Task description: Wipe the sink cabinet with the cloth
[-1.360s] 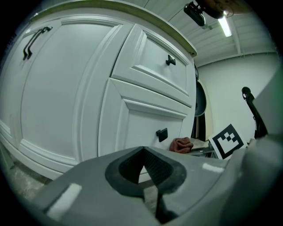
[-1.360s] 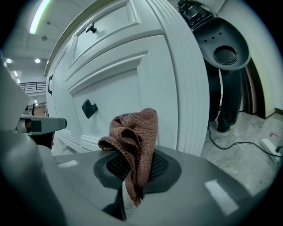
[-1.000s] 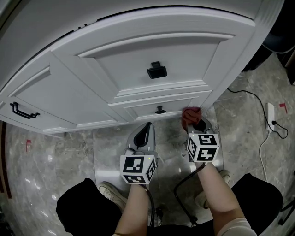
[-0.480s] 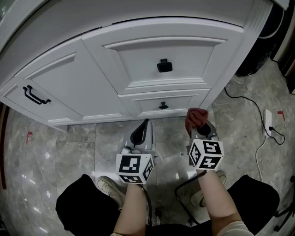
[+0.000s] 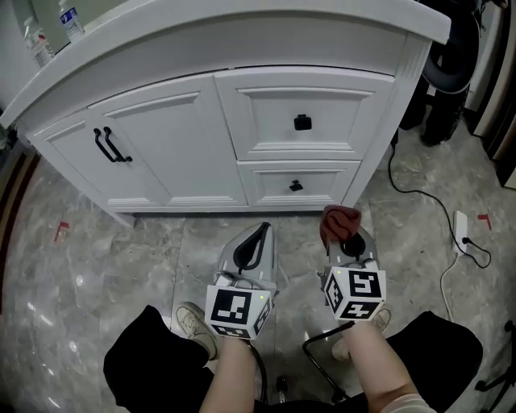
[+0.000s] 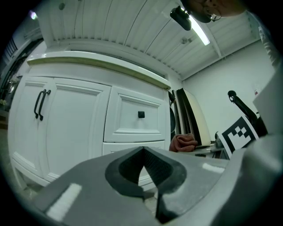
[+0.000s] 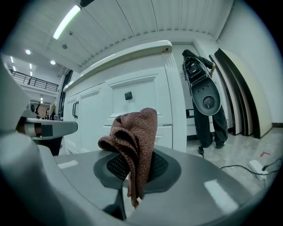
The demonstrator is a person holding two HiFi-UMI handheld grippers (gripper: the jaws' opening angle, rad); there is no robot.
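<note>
1. Two grippers hang side by side over the floor [image 5: 113, 258], in front of the cabinet [image 5: 185, 153] and apart from it (neither touches the white fronts).
2. One of them, the right gripper [image 5: 345, 235], pinches the only cloth [image 5: 339, 218]. Its jaws are pressed onto the fabric's middle, and a reddish-brown wad pokes out past the tips. Held that way, I judge, the fabric and not the hard gripper would meet the paint.
3. That cloth is in the air near the cabinet's lower right corner, roughly facing the lower drawer [image 5: 274, 184] and clear of it.
4. Meanwhile the left gripper [image 5: 256, 235] has its jaws pressed together on nothing (its own view shows only bare pads meeting). It probably idles alongside, since one cloth needs one gripper.
5. Counted on the cabinet front:
   - two drawers stacked at the right, the upper drawer [image 5: 339, 121] above the lower;
   - one square black knob on each, so two knobs [image 5: 302, 123];
   - two black bar handles [image 5: 110, 145] side by side on the doors to the left.
6. Two bottles [image 5: 71, 18] stand on the surface [image 5: 242, 24] above, at its far left.
7. Wiping does not look under way; the cloth would first have to come forward onto a panel.
</note>
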